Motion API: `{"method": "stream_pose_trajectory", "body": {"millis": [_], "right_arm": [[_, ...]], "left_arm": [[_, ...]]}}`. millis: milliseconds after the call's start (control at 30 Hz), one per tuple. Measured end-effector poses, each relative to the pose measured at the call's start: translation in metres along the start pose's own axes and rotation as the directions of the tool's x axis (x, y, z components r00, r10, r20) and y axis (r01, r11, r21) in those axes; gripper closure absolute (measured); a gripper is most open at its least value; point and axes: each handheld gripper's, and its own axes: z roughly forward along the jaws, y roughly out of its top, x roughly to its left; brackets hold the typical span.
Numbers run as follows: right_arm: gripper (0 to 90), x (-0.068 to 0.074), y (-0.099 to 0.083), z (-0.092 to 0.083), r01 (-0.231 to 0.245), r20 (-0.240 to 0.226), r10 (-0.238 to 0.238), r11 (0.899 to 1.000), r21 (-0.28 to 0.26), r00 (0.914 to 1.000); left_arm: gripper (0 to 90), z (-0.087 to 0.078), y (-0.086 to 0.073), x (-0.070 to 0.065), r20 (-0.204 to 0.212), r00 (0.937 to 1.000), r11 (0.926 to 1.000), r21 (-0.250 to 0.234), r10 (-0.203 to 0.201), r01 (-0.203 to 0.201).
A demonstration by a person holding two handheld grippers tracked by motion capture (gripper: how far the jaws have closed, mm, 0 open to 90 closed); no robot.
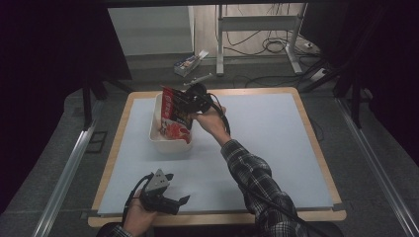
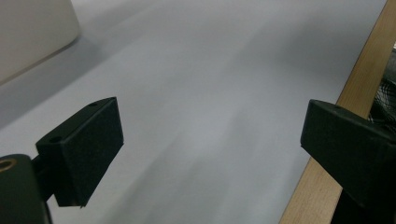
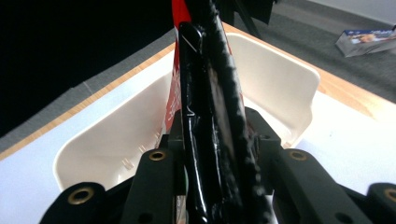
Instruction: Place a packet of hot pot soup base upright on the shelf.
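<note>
Nearest the person, the left gripper [image 1: 165, 200] rested low on the grey mat [image 1: 267, 148] by the table's front edge, its jaws wide apart and empty. Farther out, the right gripper [image 1: 190, 102] was clamped on the top edge of a red snack packet [image 1: 175, 116], holding it upright over the white tub [image 1: 170, 143], its lower end dipping inside. The packet looked light, glossy and floppy, likely slippery; a pinch along its flat sealed edge seemed the safest hold
</note>
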Motion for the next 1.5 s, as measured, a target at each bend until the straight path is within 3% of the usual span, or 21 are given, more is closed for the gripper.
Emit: {"method": "stream_pose_trajectory", "body": {"millis": [67, 167, 300, 400, 600, 1000, 1500], "right_arm": [[64.2, -0.003, -0.001, -0.001, 0.007, -0.002, -0.007, 1.0, 0.005, 1.0], [51.6, -0.003, -0.001, -0.002, 0.043, 0.025, -0.043, 0.999, 0.026, 0.9988], [36.9, -0.007, 0.001, -0.005, 0.047, 0.003, -0.047, 0.998, 0.037, 0.9989], [24.3, -0.009, 0.001, -0.007, 0.055, 0.005, -0.055, 0.998, 0.026, 0.9985], [8.5, -0.011, 0.001, -0.012, 0.069, 0.009, -0.069, 0.998, 0.01, 0.9976], [2.0, -0.001, -0.002, -0.023, 0.151, 0.029, -0.152, 0.988, 0.031, 0.9879], [1.2, 0.002, -0.01, -0.046, 0.176, 0.014, -0.177, 0.984, 0.038, 0.9842]], "left_arm": [[5.7, 0.0, 0.0, 0.0, 0.001, 1.0, 1.0, -0.001, -0.001, 0.001], [5.8, 0.0, 0.0, 0.001, 0.002, 1.0, 1.0, -0.002, -0.002, 0.002], [5.8, 0.0, 0.0, 0.001, 0.003, 1.0, 1.0, -0.001, -0.004, 0.004], [5.8, 0.0, -0.001, 0.001, 0.004, 1.0, 1.0, -0.002, -0.002, 0.002], [5.8, -0.001, -0.001, 0.001, 0.005, 1.0, 1.0, -0.002, -0.001, 0.001], [5.7, -0.002, -0.001, 0.001, 0.002, 1.0, 0.9999, -0.011, 0.002, -0.002], [2.3, 0.0, -0.002, 0.0, 0.003, 0.9998, 0.9997, -0.013, 0.021, -0.021]]}}
